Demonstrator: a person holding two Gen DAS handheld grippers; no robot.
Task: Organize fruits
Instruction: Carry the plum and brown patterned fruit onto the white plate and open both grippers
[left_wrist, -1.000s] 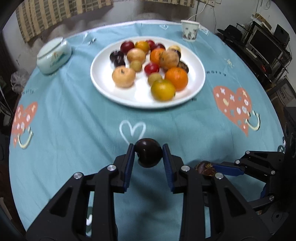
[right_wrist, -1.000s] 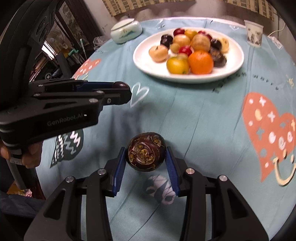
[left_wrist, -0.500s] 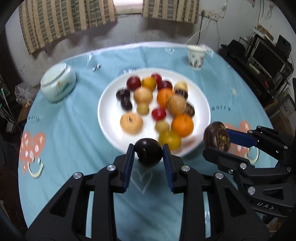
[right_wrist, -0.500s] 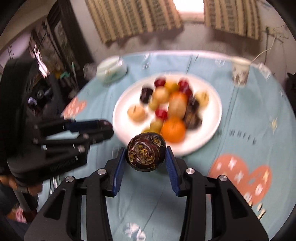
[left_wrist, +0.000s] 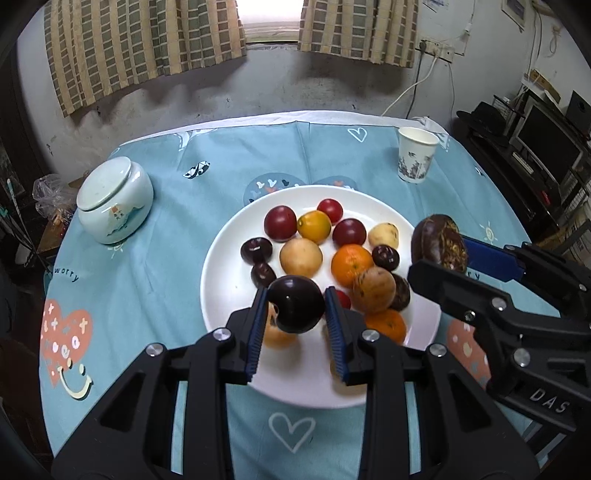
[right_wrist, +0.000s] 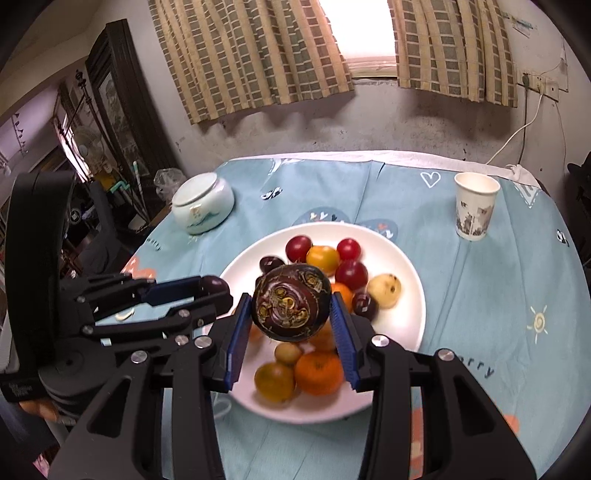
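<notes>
A white plate (left_wrist: 229, 291) (right_wrist: 410, 273) in the middle of the table holds several fruits: oranges, yellow ones, red and dark plums. My left gripper (left_wrist: 295, 310) is shut on a smooth dark plum (left_wrist: 295, 304), held above the plate's near left part. My right gripper (right_wrist: 291, 314) is shut on a dark purple fruit with yellow-brown scarring (right_wrist: 291, 306) (left_wrist: 439, 242), above the plate's near side. In the left wrist view the right gripper (left_wrist: 439, 254) hangs over the plate's right rim. The left gripper (right_wrist: 214, 291) shows at the plate's left edge in the right wrist view.
A pale green lidded ceramic jar (left_wrist: 114, 199) (right_wrist: 203, 203) stands on the blue tablecloth at the far left. A paper cup (left_wrist: 415, 155) (right_wrist: 474, 206) stands at the far right. Behind the table are a wall and curtains; shelves with electronics stand to the right.
Both grippers have risen and moved forward from the table's near edge to above the plate, each still holding its fruit.
</notes>
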